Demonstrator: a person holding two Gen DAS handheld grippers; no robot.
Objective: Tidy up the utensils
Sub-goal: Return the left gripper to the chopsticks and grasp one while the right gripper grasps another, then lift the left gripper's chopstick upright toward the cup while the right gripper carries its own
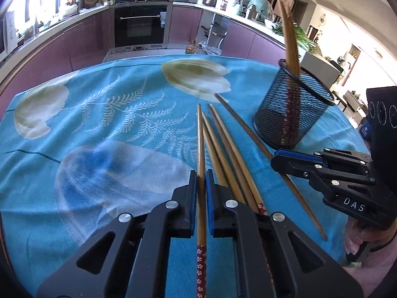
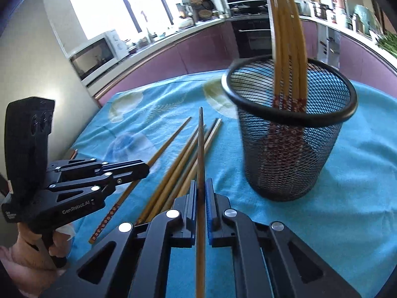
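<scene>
Each claw is clamped on 1 chopstick: left gripper (image 1: 201, 173) on a flower-patterned one (image 1: 201, 164), right gripper (image 2: 202, 186) on a plain one (image 2: 201, 164). Only the right view shows the mesh holder's (image 2: 292, 159) several chopsticks (image 2: 287, 49) clearly.

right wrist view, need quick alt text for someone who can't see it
The right gripper is shut on a single wooden chopstick over a blue floral tablecloth. A black mesh holder with several chopsticks standing in it sits ahead to the right; at left, the left gripper clamps another chopstick beside loose ones.
</scene>
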